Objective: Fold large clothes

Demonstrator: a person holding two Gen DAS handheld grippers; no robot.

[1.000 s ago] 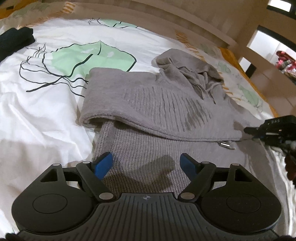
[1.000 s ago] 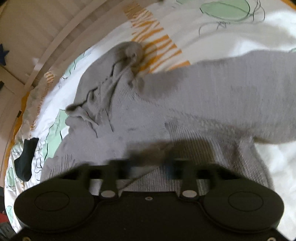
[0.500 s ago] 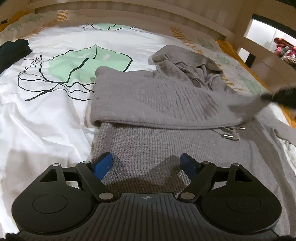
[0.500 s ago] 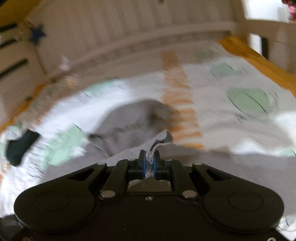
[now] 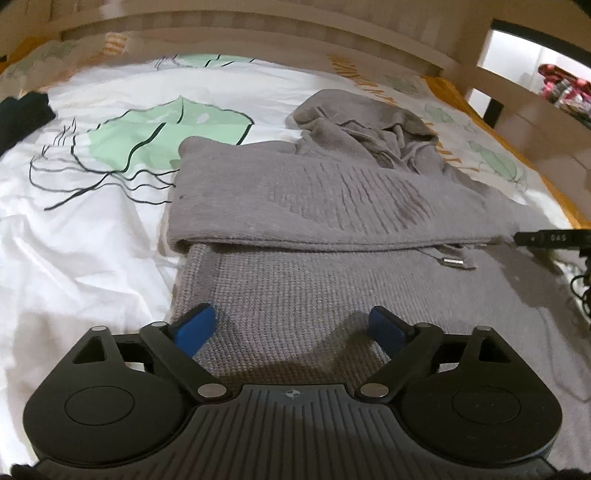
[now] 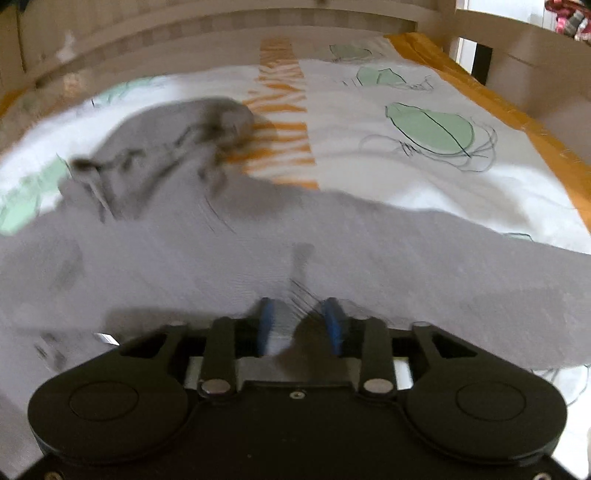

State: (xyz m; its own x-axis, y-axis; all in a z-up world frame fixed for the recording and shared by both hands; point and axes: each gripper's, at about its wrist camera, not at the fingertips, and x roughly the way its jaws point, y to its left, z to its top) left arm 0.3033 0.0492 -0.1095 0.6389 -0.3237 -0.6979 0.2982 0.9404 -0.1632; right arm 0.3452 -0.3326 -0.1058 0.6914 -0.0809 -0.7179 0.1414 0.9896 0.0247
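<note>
Grey knit hoodie (image 5: 332,206) spread on a bed sheet (image 5: 92,236), white with green leaf prints and orange stripes. Left sleeve folded across the chest, forming a thick horizontal band; hood (image 5: 369,122) bunched at the far end, nearer the wooden bed rail (image 5: 258,29). Drawstring tip (image 5: 453,261) (metal, small) lying on the body panel just below the folded sleeve's lower edge. Dark garment (image 5: 22,114) at the far left edge of the sheet, well apart from the hoodie.

Left gripper (image 5: 291,326): hovering over the hoodie's lower body, near its left edge. Jaws wide, having just opened further; blue pads (image 5: 195,326) clear of the knit, nothing clamped between them. Shadow of the gripper cast on the fabric directly beneath.

Right gripper (image 6: 300,325): seen in its own view low over the hoodie's grey cloth, at the near edge of the right sleeve (image 6: 443,266). Jaws part-way apart, having just been opening; blue pads (image 6: 265,325) standing either side of a gap with cloth lying below and between them, not pinched (view smeared by motion blur, so contact of cloth with either pad cannot be told). In the left wrist view, dark tip of the same gripper (image 5: 550,238) entering from the right edge, beside the cuff end of the folded band.

Sleeve on the right side stretched out over the sheet toward the orange border (image 6: 554,155).
</note>
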